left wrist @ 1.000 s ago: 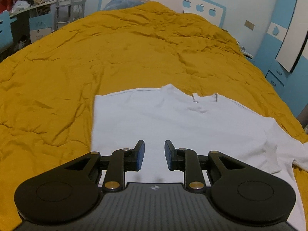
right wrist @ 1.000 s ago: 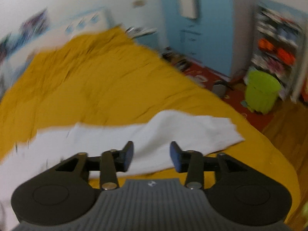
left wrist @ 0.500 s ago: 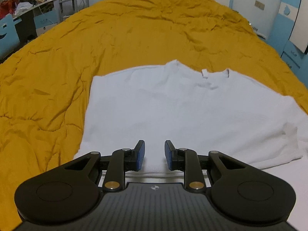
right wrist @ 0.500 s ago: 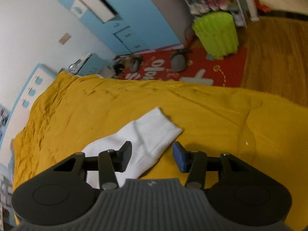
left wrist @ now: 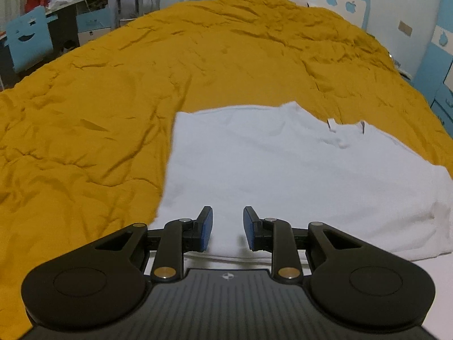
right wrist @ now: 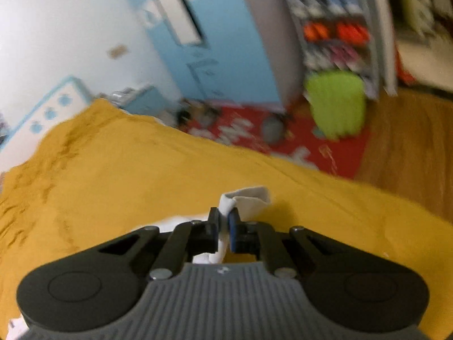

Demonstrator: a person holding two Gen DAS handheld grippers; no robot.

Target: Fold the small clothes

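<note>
A white T-shirt lies flat on the mustard-yellow bedspread, collar at the far side. Its left side is folded in, giving a straight left edge. My left gripper is open and empty, just above the shirt's near left part. In the right wrist view my right gripper is shut on the end of the shirt's white sleeve, which bunches up between the blue pads and sticks out past the fingertips, lifted a little off the bedspread.
The bed's right edge drops to a red rug and wood floor. A lime-green bin and a shelf rack stand beyond it. A desk and blue chair sit off the bed's far left. Blue cabinets line the right wall.
My right gripper moved onto the sleeve end and closed on it, bunching the cloth. My left gripper stayed open and drifted slightly over the shirt's near left part.
</note>
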